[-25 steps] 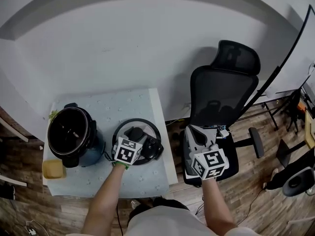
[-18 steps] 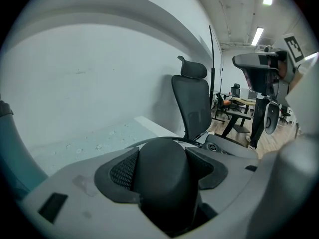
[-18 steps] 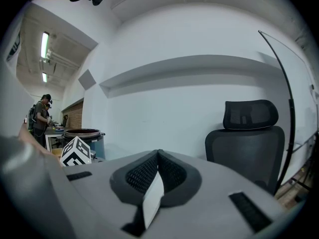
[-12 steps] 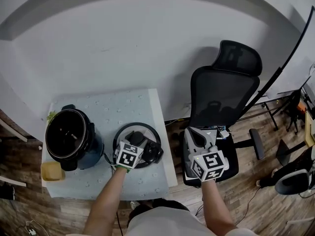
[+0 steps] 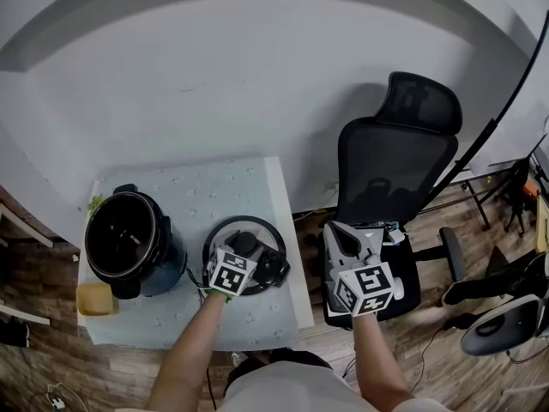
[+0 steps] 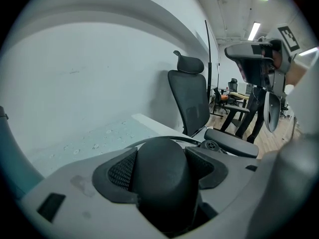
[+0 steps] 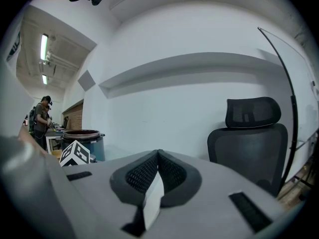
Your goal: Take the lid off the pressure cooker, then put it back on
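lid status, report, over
Left gripper shut on lid at its knob; right gripper shut, empty, over chair. Lid off, lying on table beside open cooker. Nothing between them.

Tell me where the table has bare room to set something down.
The table is bare along the wall, behind the cooker and lid, and in the front strip between the lid and the near edge. The left end is crowded by the cooker and a yellow block; the left gripper grips the lid.
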`<state>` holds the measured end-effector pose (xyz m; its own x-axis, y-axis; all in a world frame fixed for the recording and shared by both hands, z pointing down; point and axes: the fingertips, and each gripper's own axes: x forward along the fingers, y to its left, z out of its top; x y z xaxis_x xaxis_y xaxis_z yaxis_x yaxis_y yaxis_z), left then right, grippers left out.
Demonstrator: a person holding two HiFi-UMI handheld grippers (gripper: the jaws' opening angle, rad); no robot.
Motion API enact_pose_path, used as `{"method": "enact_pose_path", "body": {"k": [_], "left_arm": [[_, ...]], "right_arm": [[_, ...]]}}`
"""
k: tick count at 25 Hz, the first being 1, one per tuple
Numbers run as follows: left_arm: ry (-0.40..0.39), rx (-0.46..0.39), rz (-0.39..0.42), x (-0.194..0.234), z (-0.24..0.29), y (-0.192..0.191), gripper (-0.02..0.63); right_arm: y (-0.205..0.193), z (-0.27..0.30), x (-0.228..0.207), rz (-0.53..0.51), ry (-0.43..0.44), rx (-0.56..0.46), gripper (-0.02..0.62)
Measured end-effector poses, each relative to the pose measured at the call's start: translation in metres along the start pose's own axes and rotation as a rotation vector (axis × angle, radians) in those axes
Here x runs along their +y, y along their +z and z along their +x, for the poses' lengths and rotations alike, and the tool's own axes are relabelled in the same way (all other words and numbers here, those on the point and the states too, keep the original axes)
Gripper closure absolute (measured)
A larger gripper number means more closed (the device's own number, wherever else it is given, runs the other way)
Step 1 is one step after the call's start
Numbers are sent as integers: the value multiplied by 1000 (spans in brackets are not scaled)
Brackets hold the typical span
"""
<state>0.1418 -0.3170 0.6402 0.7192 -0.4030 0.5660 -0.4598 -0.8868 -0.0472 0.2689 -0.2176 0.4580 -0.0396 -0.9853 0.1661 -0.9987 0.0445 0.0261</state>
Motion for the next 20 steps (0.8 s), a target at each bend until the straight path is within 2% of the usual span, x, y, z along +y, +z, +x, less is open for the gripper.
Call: {"method": "enact_pose_path", "body": {"k": [2,3,8,16,20], "left_arm": [[8,7,-5,0,-2,0,317],[14,-4,-13,0,-4,3,291],[25,-99,-27,6,-28,40,275],[108,-304,-100,29,-102,119,276],[146,-424,-120,33,-139,144,278]], "right_arm": [[2,1,2,3,3,-7,595],[4,2,3,3,5,-11,595],[13,4,9,6,11,-36,595],[31,5,18,2,16,-82,595],[40,8,22,-1,24,-104,595]]}}
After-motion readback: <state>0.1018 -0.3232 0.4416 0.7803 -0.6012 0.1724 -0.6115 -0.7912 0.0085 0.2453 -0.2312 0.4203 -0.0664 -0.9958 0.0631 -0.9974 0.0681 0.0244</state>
